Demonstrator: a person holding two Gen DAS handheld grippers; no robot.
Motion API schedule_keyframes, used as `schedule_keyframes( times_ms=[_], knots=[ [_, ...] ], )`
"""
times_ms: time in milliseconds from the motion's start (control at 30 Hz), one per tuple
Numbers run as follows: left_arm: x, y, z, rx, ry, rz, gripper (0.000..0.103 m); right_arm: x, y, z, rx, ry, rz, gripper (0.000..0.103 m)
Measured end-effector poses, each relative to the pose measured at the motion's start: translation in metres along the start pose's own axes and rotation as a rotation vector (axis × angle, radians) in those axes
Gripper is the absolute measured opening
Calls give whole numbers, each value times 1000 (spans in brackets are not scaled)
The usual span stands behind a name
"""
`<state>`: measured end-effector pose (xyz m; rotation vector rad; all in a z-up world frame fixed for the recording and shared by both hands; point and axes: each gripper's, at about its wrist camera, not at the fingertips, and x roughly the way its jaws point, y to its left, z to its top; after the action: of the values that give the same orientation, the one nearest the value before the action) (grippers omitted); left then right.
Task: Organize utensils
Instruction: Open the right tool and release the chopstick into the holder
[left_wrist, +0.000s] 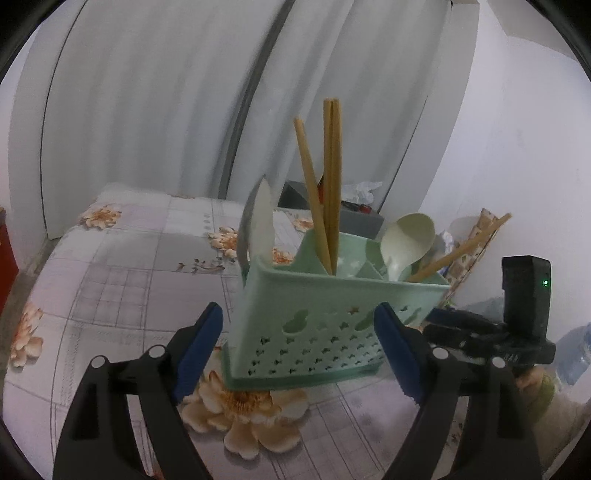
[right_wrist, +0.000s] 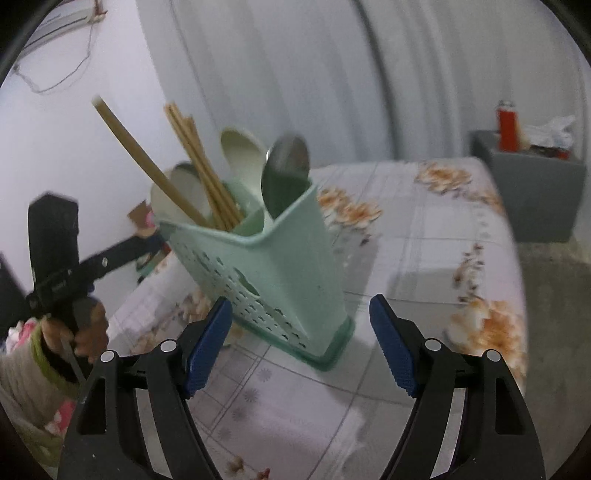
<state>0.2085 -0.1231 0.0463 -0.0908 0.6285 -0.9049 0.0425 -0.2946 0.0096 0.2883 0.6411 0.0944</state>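
Seen from each wrist, near to far. Closest in the left view, the left gripper (left_wrist: 297, 347) stands wide open, its blue pads (left_wrist: 197, 350) on either side of a mint-green utensil basket (left_wrist: 317, 314) but pressing nothing. The right gripper (right_wrist: 301, 343) is likewise spread wide and empty, its pads (right_wrist: 208, 347) flanking the basket's near bottom corner without touching it.

The basket stands upright on a table (left_wrist: 110, 280) covered in a floral cloth, towards the edge nearest the wall. Inside it stand wooden chopsticks (left_wrist: 330, 177), a pale plastic spoon (left_wrist: 404, 240) and a metal spoon (right_wrist: 284, 170), each in a compartment, though which divider separates them is hard to tell. One chopstick (right_wrist: 147, 158) leans out at an angle.

Judging by this, nearly everything is already stowed. A good next move would be to steady the basket gently with one gripper and nudge the leaning chopstick upright with the other, since a sideways push could tip the tall, light basket.

Beyond the table's far corner sits a grey box (right_wrist: 532, 192) with a red bottle (right_wrist: 506, 125).
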Motion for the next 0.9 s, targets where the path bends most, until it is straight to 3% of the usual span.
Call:
schedule_keyframes(
  times_ms=[233, 400, 633, 900],
  knots=[
    [21, -5, -1, -11, 31, 2, 82, 24, 14, 2, -91, 43, 17, 75],
    [18, -9, -2, -30, 29, 22, 83, 23, 25, 2, -115, 49, -34, 75],
    [-10, -7, -13, -69, 29, 52, 83, 16, 47, 2, -92, 80, -18, 74],
    [-59, 6, -37, -128, -11, 109, 84, 15, 98, -9, -92, 146, -11, 73]
  ],
)
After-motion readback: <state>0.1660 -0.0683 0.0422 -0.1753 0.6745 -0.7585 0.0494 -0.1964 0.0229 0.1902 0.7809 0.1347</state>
